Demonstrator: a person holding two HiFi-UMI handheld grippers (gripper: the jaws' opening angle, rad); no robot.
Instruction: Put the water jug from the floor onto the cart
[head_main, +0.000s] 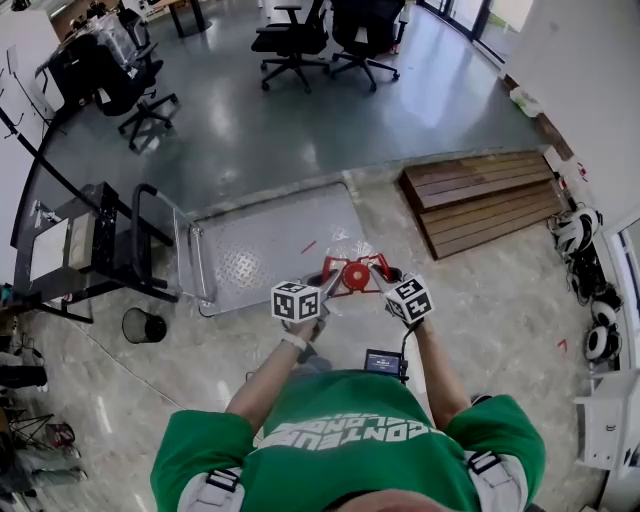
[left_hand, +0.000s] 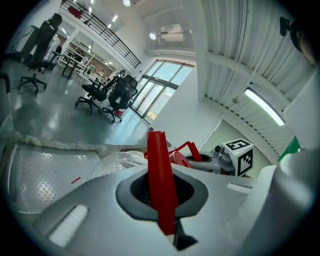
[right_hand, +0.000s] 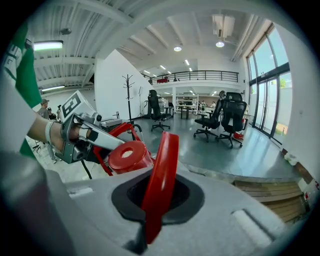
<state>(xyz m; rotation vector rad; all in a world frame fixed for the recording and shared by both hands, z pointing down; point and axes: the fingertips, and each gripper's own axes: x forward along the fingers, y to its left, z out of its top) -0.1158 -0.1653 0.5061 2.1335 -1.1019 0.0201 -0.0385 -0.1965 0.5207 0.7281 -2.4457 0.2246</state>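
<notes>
Jug handle clamped by L tool, R tool.

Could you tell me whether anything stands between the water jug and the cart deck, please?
Nothing visible blocks it. The water jug, held by its red handle in the left tongs and right tongs, hangs at the near corner of the cart. Only a small red strip lies flat on the deck.
</notes>
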